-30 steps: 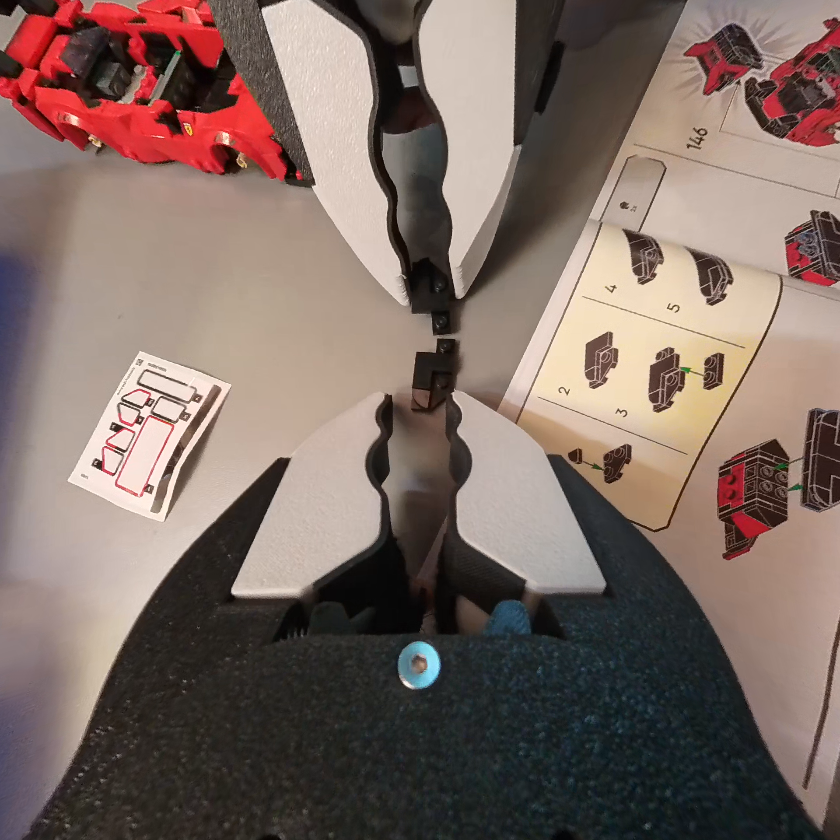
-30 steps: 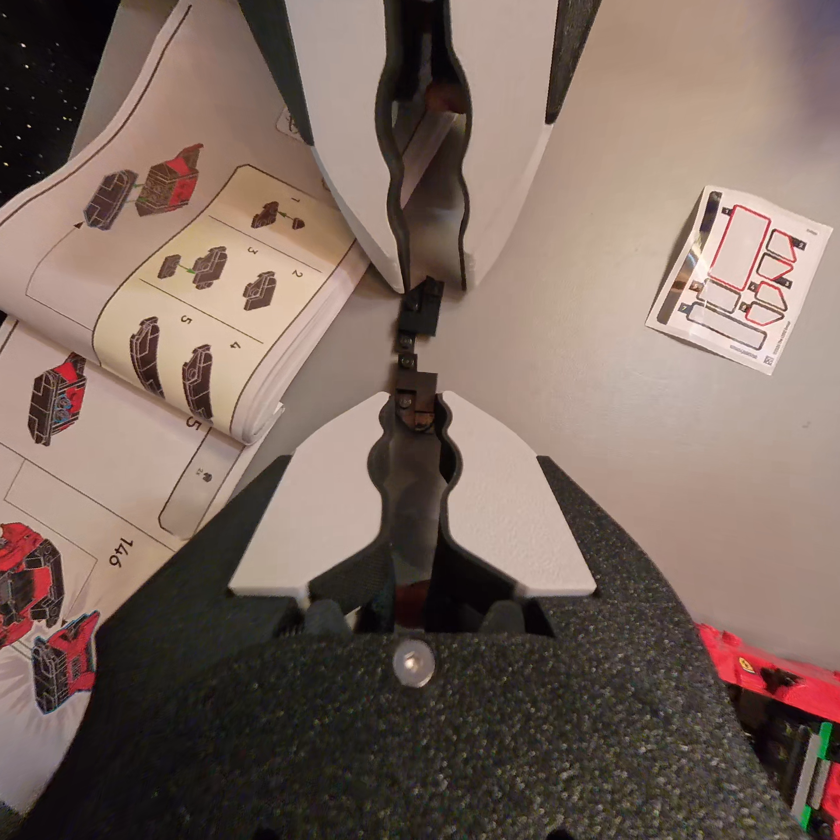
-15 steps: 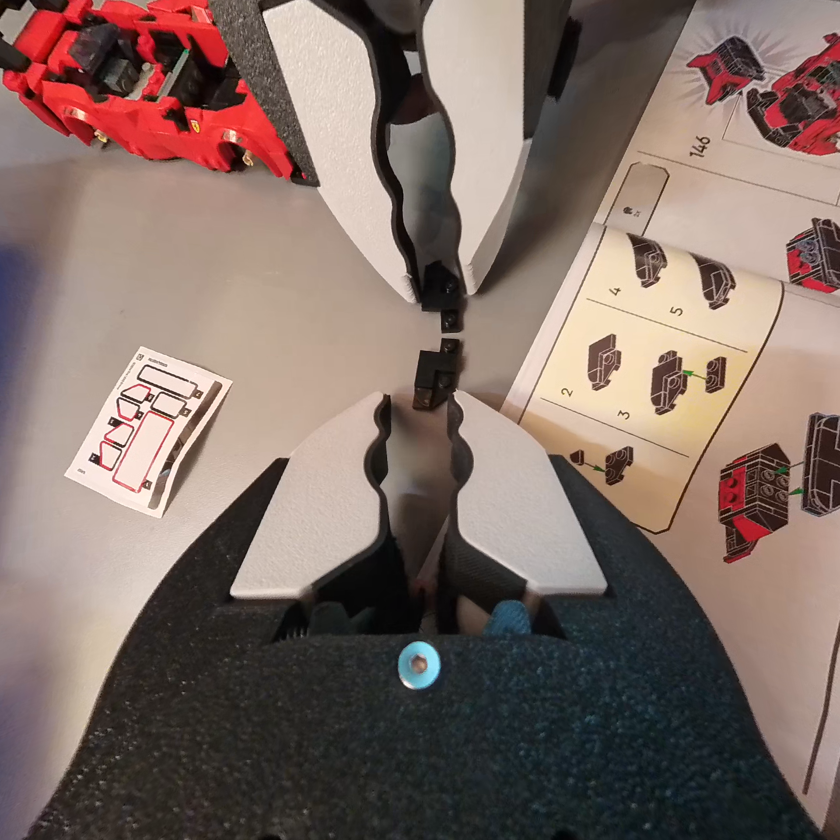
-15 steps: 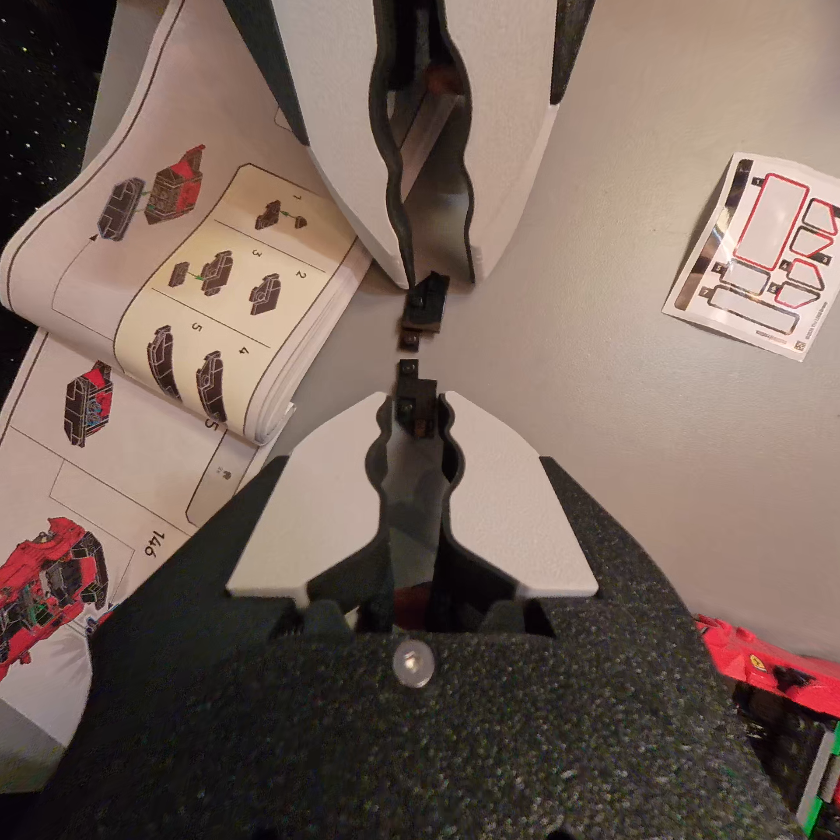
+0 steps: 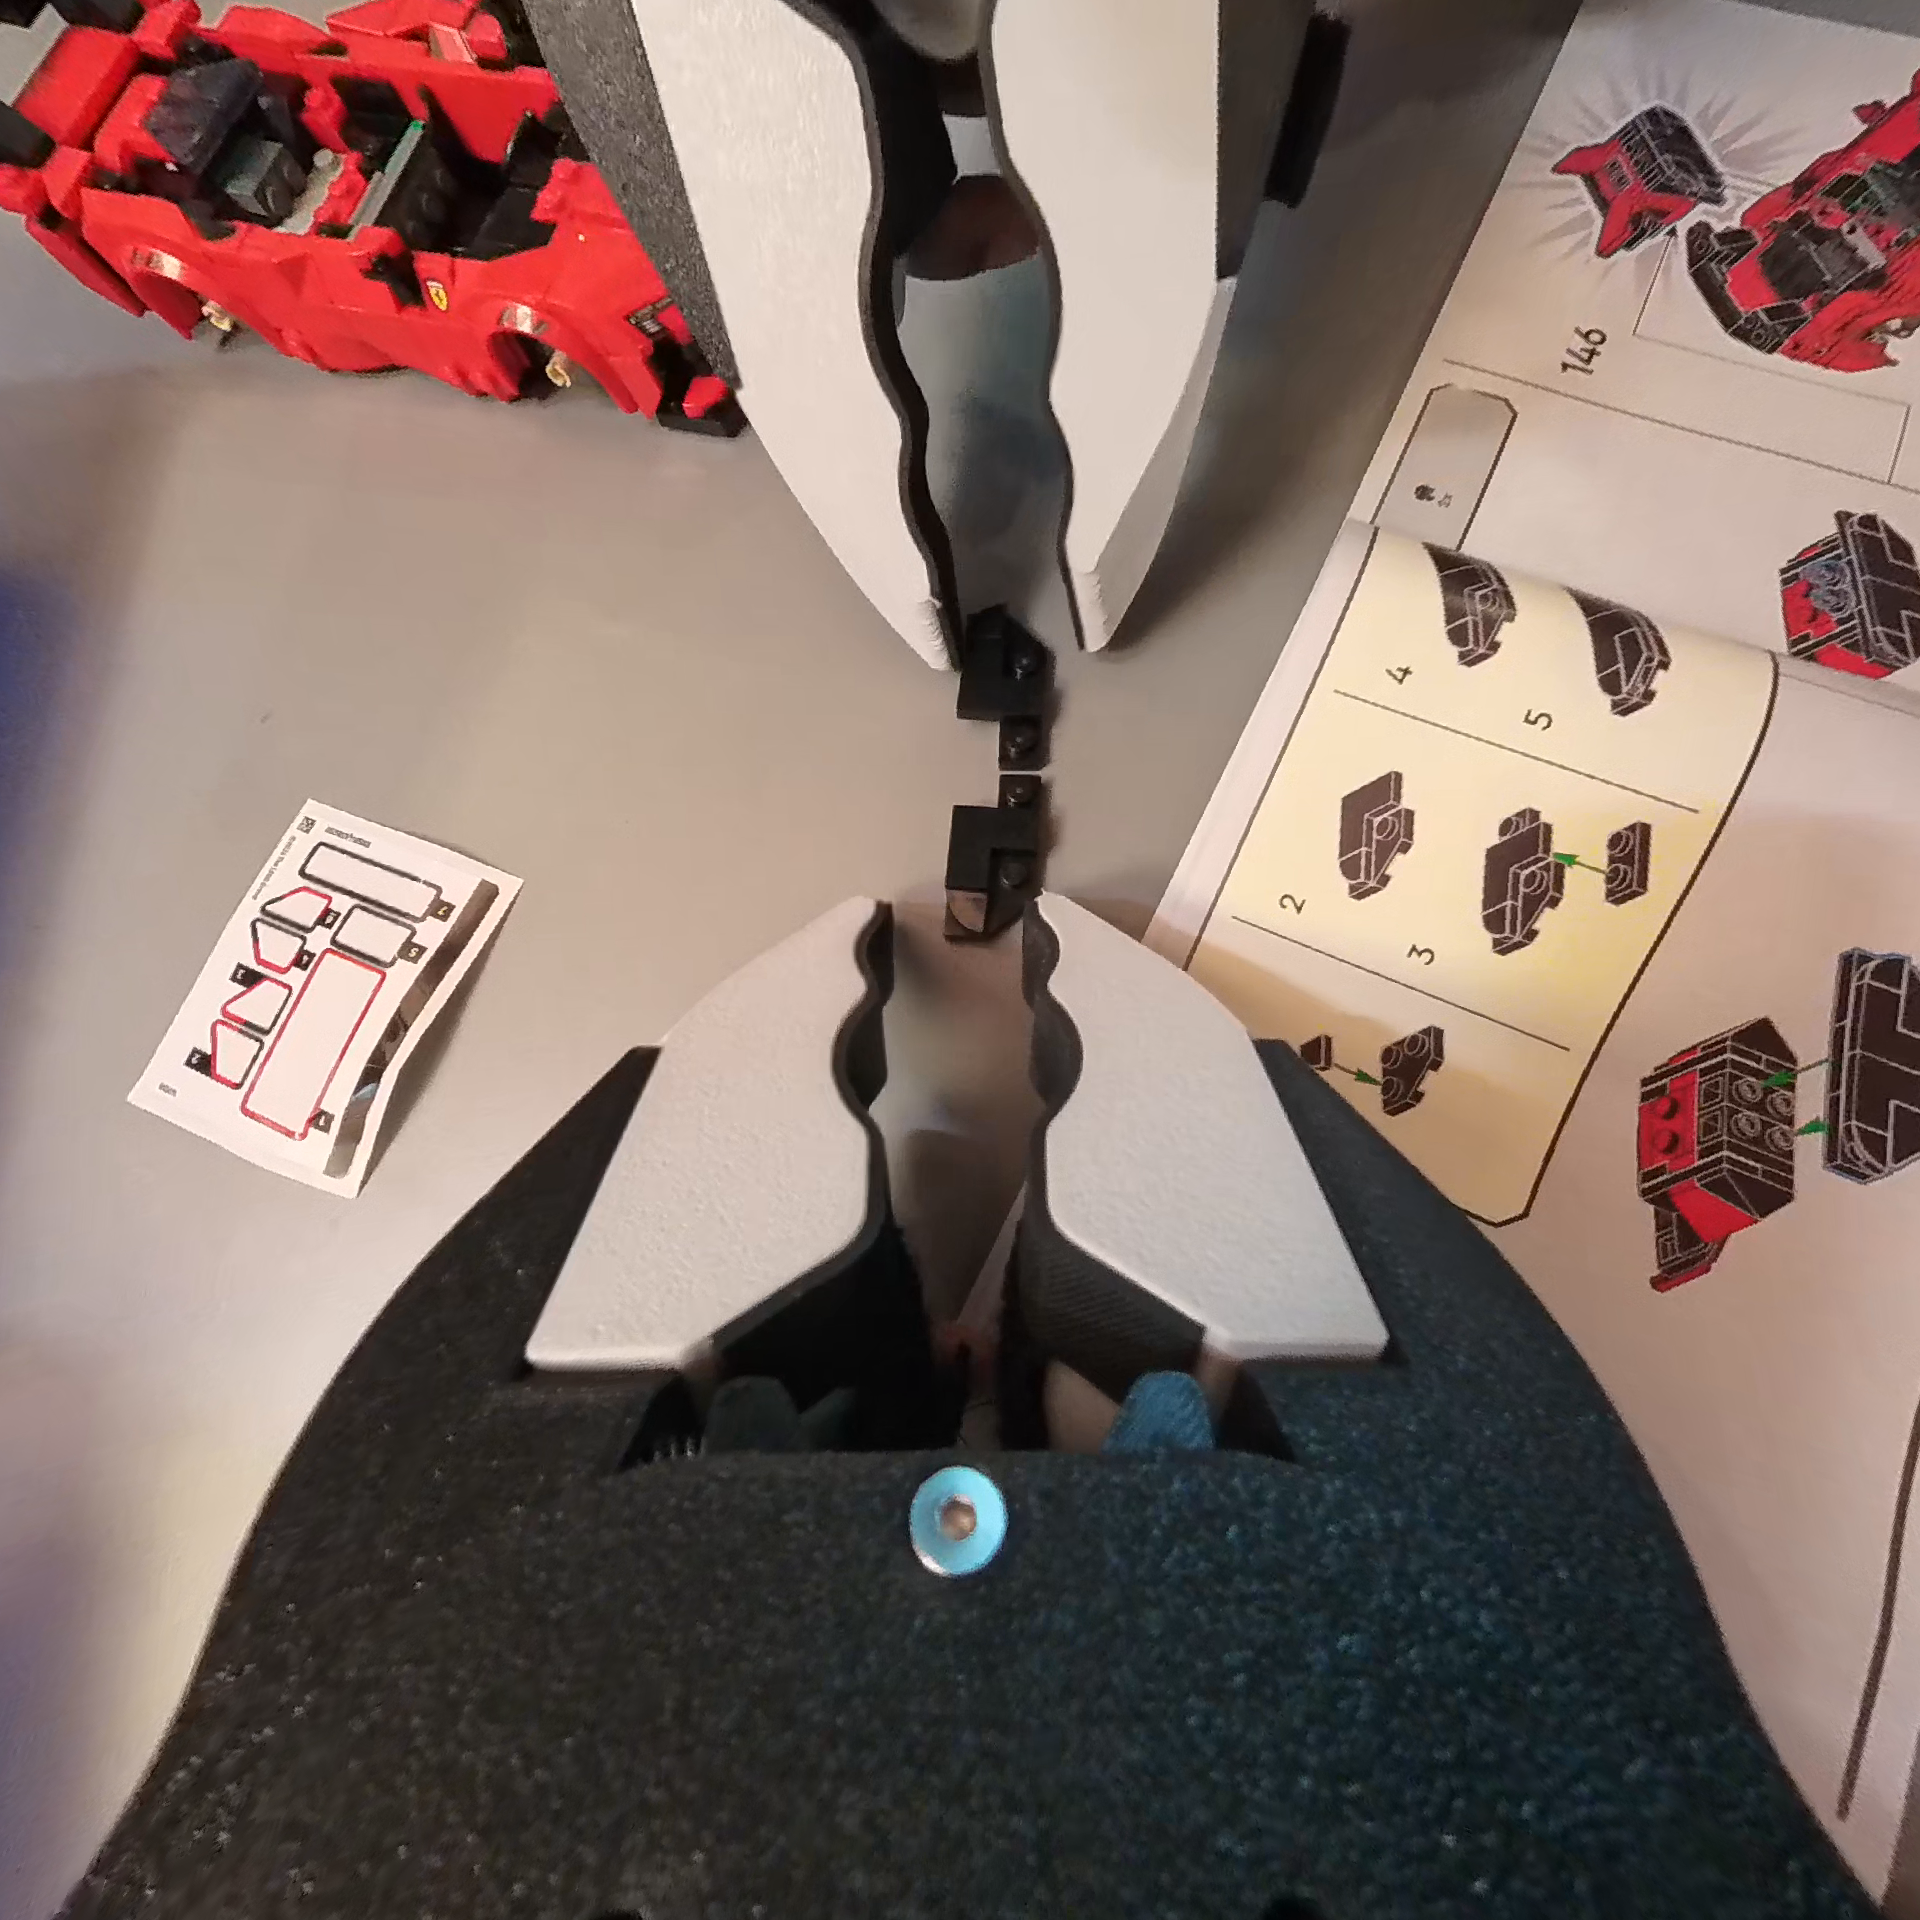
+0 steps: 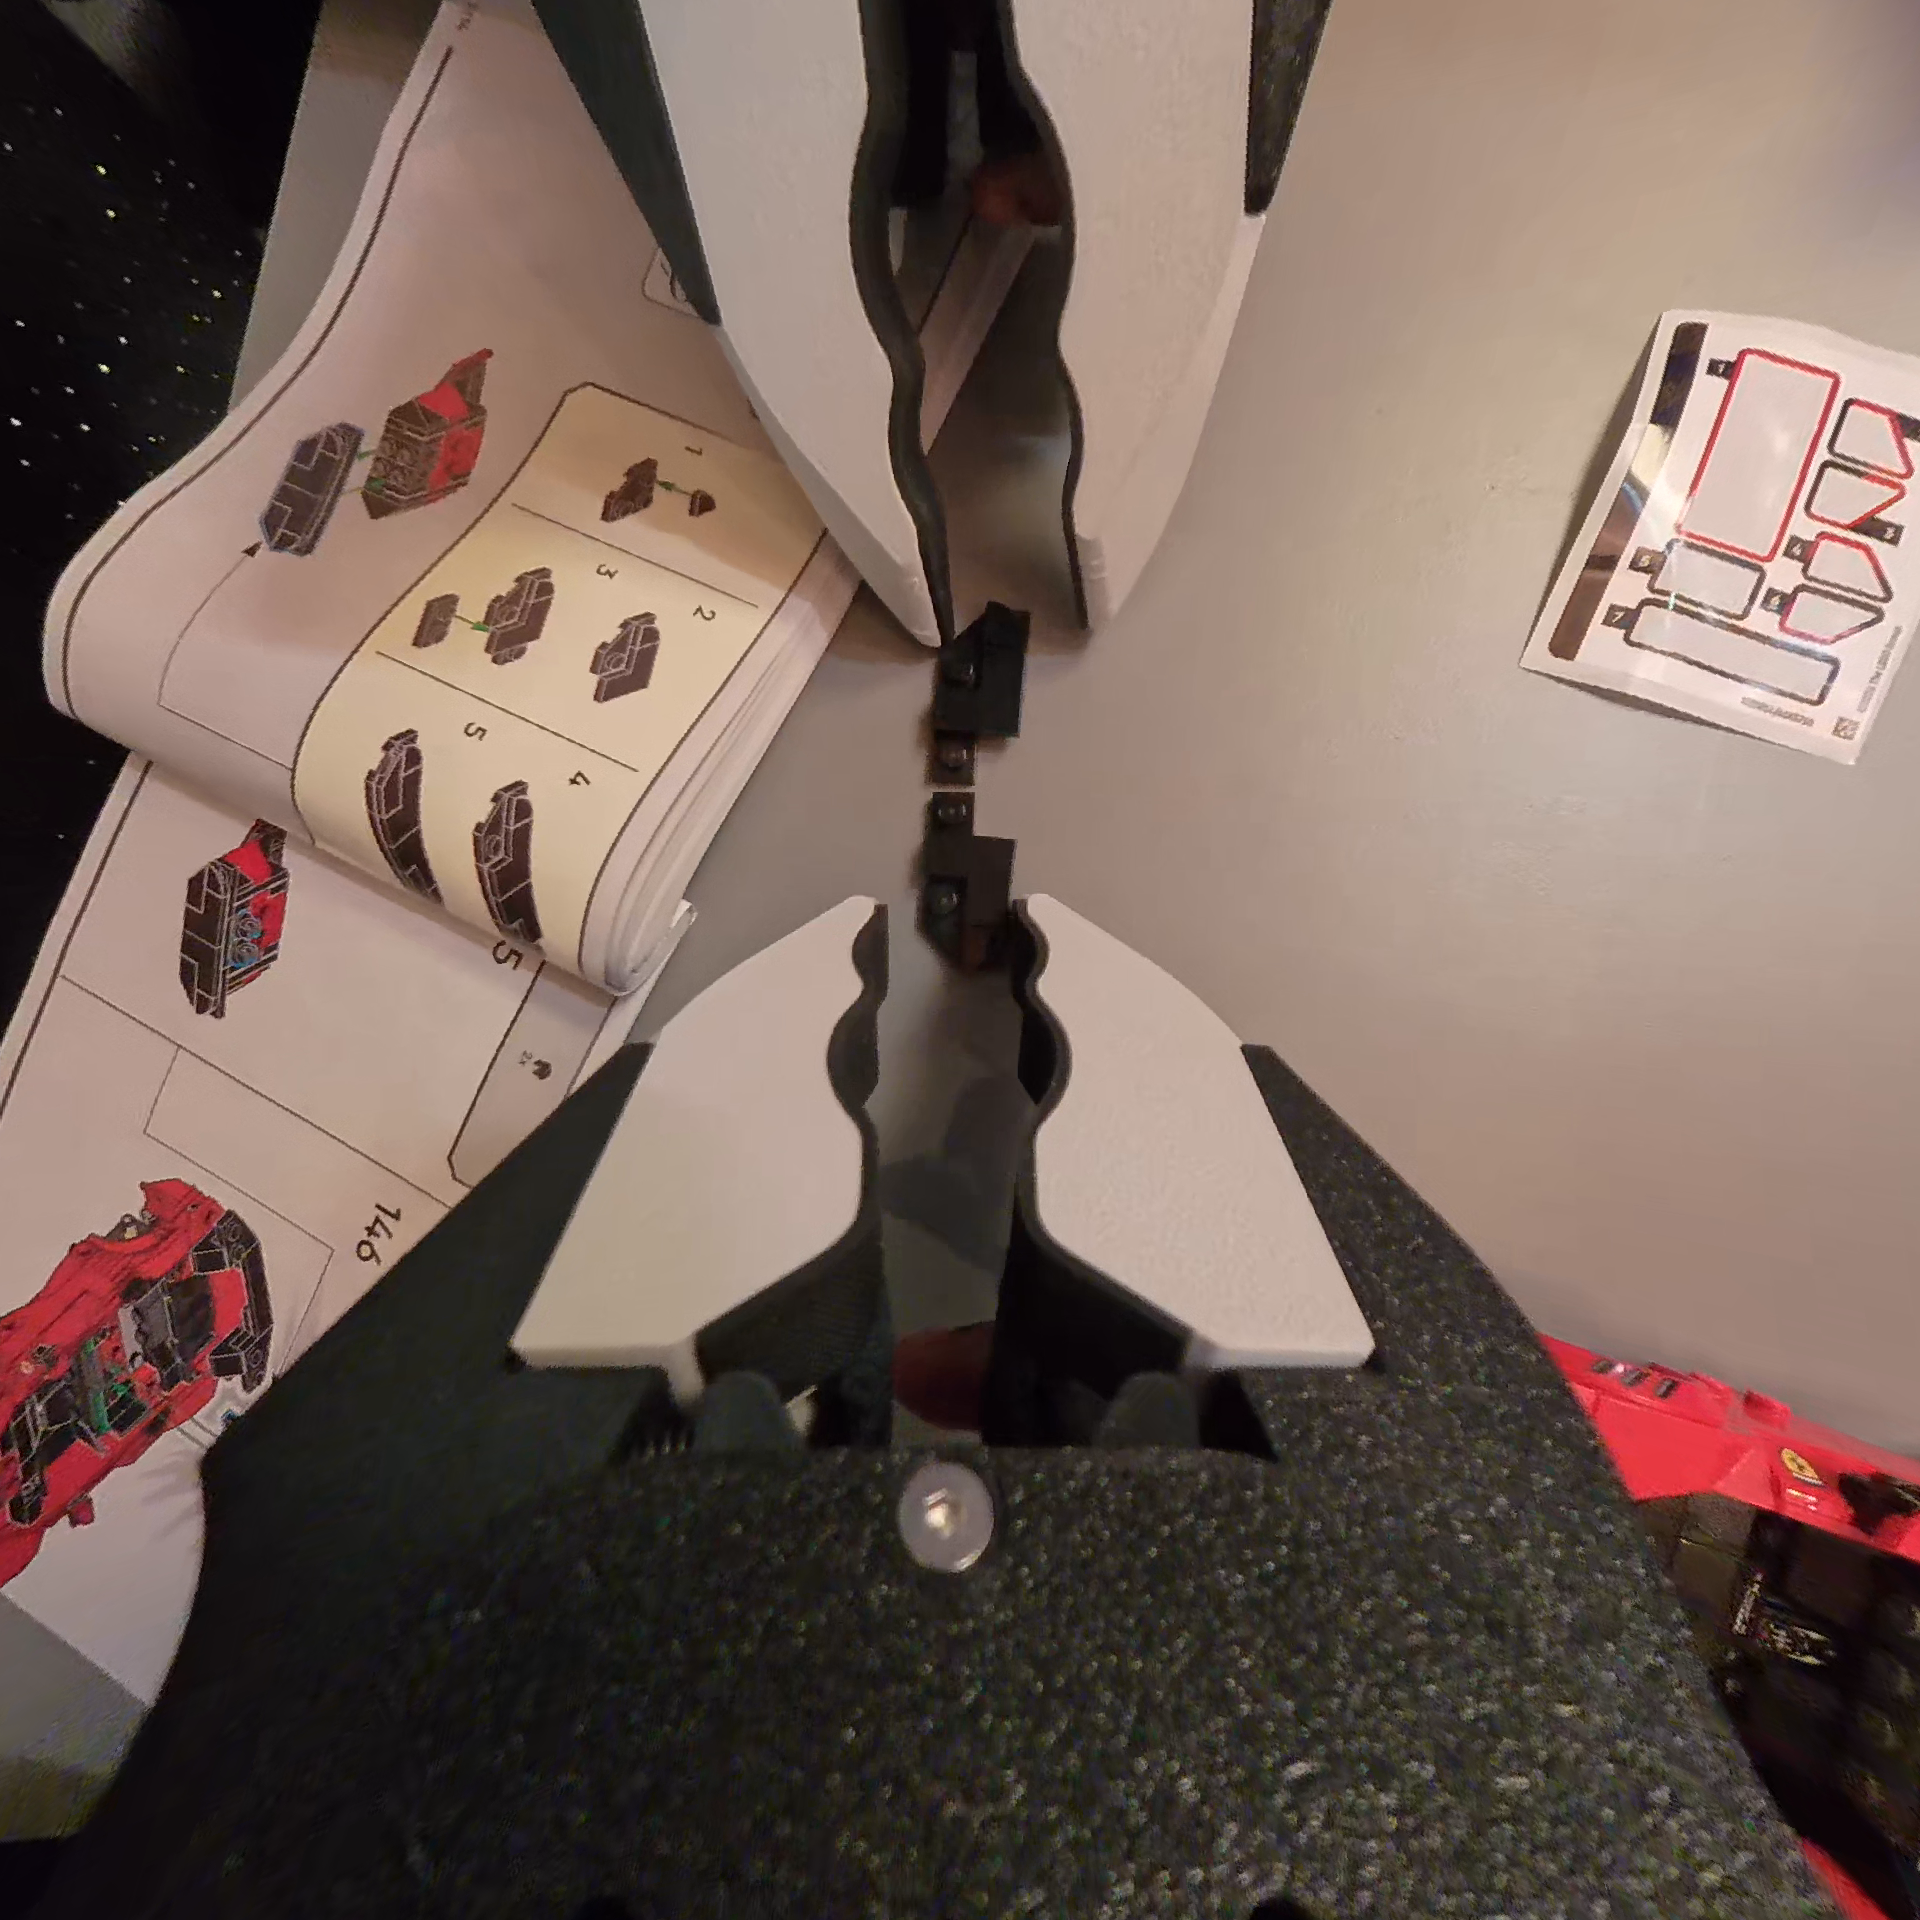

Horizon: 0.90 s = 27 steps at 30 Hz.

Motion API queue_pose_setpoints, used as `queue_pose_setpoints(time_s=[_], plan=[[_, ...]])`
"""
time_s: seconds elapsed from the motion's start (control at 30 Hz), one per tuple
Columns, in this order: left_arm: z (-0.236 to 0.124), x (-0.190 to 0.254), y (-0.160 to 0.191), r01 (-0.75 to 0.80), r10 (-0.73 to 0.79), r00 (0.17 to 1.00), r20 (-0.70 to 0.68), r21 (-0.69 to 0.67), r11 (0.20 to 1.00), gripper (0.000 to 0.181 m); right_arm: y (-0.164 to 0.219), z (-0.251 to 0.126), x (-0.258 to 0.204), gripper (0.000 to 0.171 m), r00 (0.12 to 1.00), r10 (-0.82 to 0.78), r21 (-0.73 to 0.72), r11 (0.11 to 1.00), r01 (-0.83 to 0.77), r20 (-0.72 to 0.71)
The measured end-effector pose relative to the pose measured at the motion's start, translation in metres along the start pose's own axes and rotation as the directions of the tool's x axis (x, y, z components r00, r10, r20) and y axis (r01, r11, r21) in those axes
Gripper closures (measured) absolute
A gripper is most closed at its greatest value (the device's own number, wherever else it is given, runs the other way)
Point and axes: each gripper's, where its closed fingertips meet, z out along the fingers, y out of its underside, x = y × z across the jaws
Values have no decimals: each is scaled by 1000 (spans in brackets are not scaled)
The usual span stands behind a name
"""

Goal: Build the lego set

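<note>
black pieces [image 5: 987, 862] [image 5: 1006, 681] apart, each gripper-pinched.

A plain grey table [image 5: 436, 644] fills both views, matte and smooth, with faint scuffs. Warm light falls on it, throwing soft shadows. A bluish tint shows at the far left edge in the left wrist view. In the right wrist view, past the table's edge, lies a dark speckled floor [image 6: 114, 270], black with small pale flecks.
</note>
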Motion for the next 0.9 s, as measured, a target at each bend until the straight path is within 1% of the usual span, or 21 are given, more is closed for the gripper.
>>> queue_pose_setpoints(time_s=[0.4,0.9], plan=[[2,2,-2,-16,16,1000,-24,10,1000,162,2,0,0,156,999,-42,-23,999,43,19],[3,3,-3,-31,32,999,-36,8,999,165,3,-2,2,156,998,-54,-28,998,55,15]])
